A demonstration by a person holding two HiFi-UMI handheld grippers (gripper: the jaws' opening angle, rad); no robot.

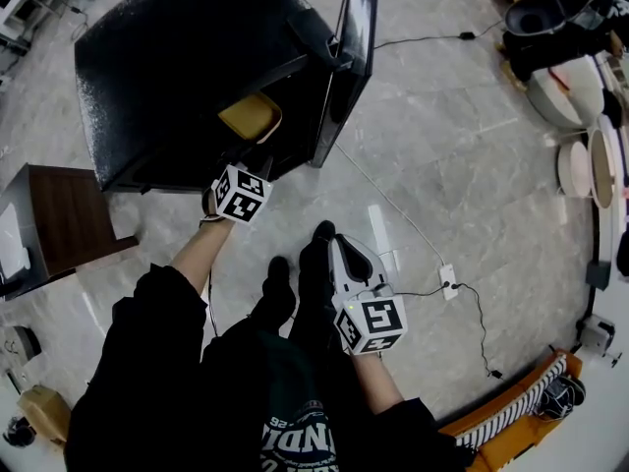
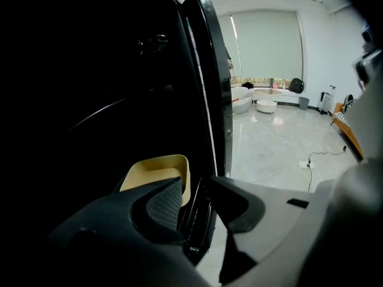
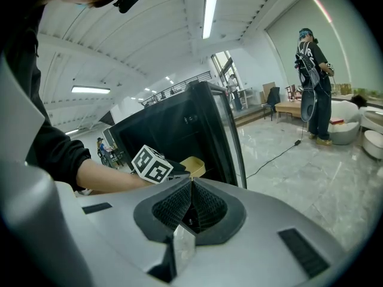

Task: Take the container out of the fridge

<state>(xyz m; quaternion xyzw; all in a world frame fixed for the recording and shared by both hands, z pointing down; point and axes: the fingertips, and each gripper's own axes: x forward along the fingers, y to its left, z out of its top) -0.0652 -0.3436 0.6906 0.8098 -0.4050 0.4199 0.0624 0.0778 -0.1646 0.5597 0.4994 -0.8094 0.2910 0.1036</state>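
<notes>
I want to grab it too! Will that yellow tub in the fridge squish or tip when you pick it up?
Probably stiff: the tub keeps a crisp, even rim. It looks empty and thin-walled, so likely light. Its smooth wall might slip, and the open left tongs would grip one edge, so it could tilt.

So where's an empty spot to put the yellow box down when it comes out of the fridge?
The marble floor right of the open fridge door is bare, apart from a thin white cable. The brown table at left looks mostly bare too. Right in front of the fridge it is crowded with the person's shoes.
</notes>
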